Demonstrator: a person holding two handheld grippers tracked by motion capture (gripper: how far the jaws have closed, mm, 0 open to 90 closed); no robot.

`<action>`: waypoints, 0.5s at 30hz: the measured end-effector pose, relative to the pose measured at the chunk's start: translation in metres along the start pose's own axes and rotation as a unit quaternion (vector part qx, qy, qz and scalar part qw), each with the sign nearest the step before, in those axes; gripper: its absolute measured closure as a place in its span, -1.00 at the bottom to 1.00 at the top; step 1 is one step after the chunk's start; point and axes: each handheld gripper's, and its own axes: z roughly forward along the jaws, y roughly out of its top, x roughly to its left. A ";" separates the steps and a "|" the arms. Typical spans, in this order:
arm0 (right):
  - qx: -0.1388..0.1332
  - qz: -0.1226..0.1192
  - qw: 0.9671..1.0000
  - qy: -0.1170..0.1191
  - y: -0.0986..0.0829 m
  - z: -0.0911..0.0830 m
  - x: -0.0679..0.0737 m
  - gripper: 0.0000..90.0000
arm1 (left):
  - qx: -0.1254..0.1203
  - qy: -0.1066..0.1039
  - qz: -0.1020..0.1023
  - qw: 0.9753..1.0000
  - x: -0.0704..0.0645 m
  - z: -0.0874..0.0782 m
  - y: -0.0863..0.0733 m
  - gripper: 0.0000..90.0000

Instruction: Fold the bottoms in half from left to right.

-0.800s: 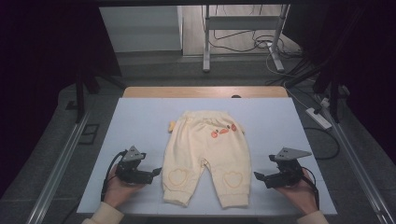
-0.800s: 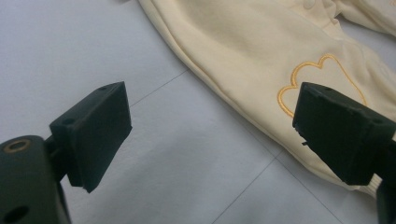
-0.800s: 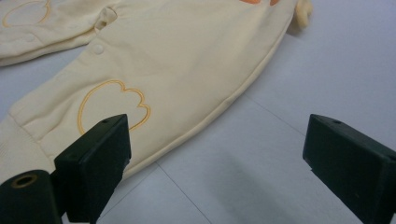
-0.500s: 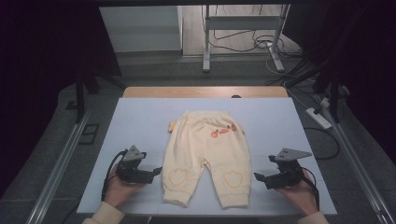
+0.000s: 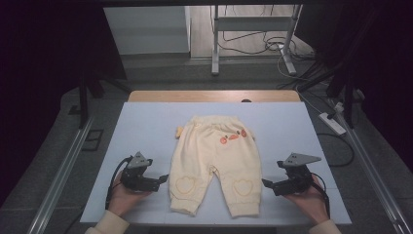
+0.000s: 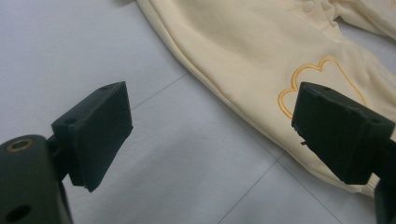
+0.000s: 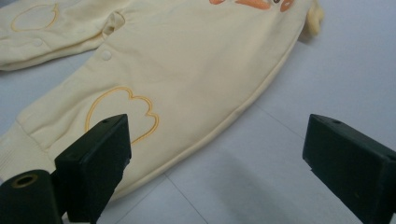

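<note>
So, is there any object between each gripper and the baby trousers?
Nothing visible. The left gripper and right gripper stand open beside the trousers, with bare table sheet between.

A pale blue-grey tabletop (image 5: 146,126) fills the middle, with a strip of bare wood (image 5: 214,96) along its far edge at 12 o'clock. Beyond it lies grey floor (image 5: 160,73), where a white metal stand (image 5: 253,29) rises (loose cables coil around its feet). A white panel (image 5: 146,29) stands at 11 o'clock. At 3 o'clock a white power strip (image 5: 332,123) rests on the floor. Metal rails (image 5: 58,175) flank the tabletop at 9 and 3 o'clock; the room's sides are dark.
</note>
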 end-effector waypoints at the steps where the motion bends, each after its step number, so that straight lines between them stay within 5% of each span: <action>1: 0.000 0.000 1.000 0.000 0.000 0.000 0.000 -0.82 | -0.001 0.001 0.001 1.000 0.000 0.000 0.000 -0.74; 15: -0.005 -0.016 1.000 0.026 0.016 0.011 0.014 -0.82 | -0.004 -0.002 -0.008 1.000 0.002 0.003 0.001 -0.73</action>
